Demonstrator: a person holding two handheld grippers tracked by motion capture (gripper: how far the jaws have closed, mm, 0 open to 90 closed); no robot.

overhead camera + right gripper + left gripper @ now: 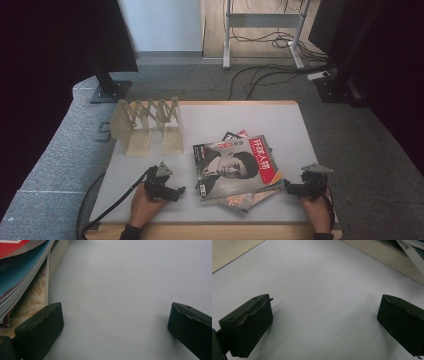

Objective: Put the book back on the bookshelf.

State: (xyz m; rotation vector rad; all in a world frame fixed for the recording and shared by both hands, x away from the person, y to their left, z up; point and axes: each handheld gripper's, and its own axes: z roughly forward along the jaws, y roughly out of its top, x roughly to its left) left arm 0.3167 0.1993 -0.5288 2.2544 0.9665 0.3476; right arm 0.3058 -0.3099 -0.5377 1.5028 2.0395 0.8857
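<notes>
A stack of magazines (235, 167) lies on the white table (260, 122), the top one showing a portrait and a red title block. My left gripper (181, 191) rests low on the table just left of the stack, pointing right. Its jaws are spread wide over bare tabletop in the left gripper view (325, 315), with a magazine corner (412, 248) far off at top right. My right gripper (286, 186) lies at the stack's lower right corner, pointing left. It is open (115, 322), and the magazine edges (22, 277) fan out beside its left jaw.
A pale wooden accordion-style rack (147, 125) stands at the table's back left. Dark stands (107, 85) and cables (265, 75) occupy the floor beyond. The table's front wooden edge (210, 231) runs below both hands.
</notes>
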